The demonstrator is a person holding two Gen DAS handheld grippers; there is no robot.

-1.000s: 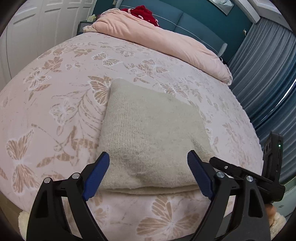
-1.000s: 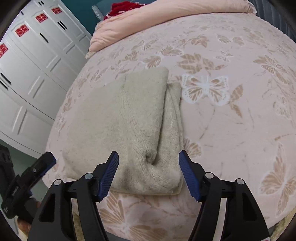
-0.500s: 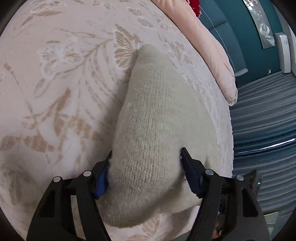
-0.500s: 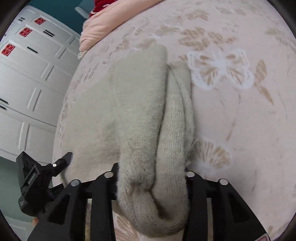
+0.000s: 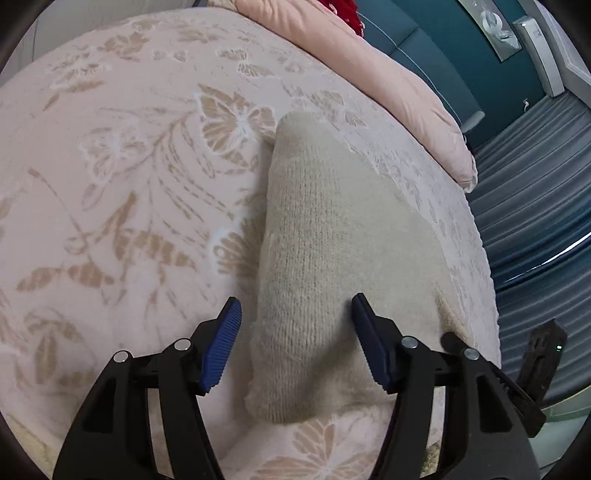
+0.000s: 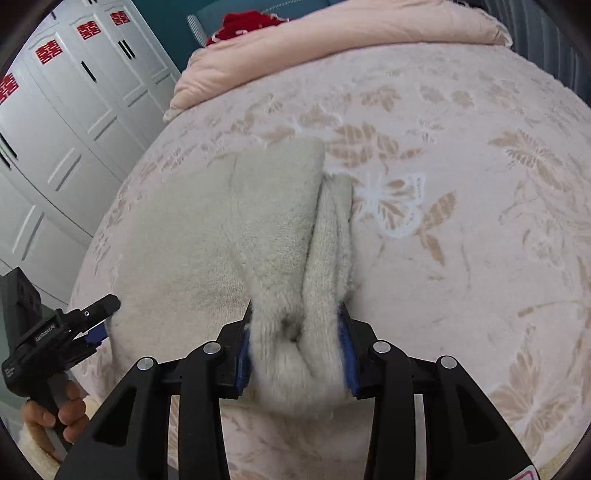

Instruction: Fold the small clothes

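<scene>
A folded beige knit garment [image 5: 332, 240] lies near the edge of the bed with the pink butterfly-print cover [image 5: 129, 166]. My left gripper [image 5: 295, 343] is open, its blue pads on either side of the garment's near left corner without clamping it. My right gripper [image 6: 295, 347] is shut on the bunched near right corner of the garment [image 6: 269, 240], fabric bulging out between the pads. The left gripper also shows at the lower left of the right wrist view [image 6: 92, 325], at the garment's left edge.
A rolled pink duvet [image 6: 332, 44] and a red item [image 6: 243, 24] lie at the head of the bed. White wardrobe doors [image 6: 55, 110] stand to the left, grey curtains [image 5: 535, 221] to the right. The bed's near edge is just below both grippers.
Both grippers moved in onto the garment's near corners. The right one closed on its corner and stays shut. The left one had the fabric between its pads, and now stands open.
</scene>
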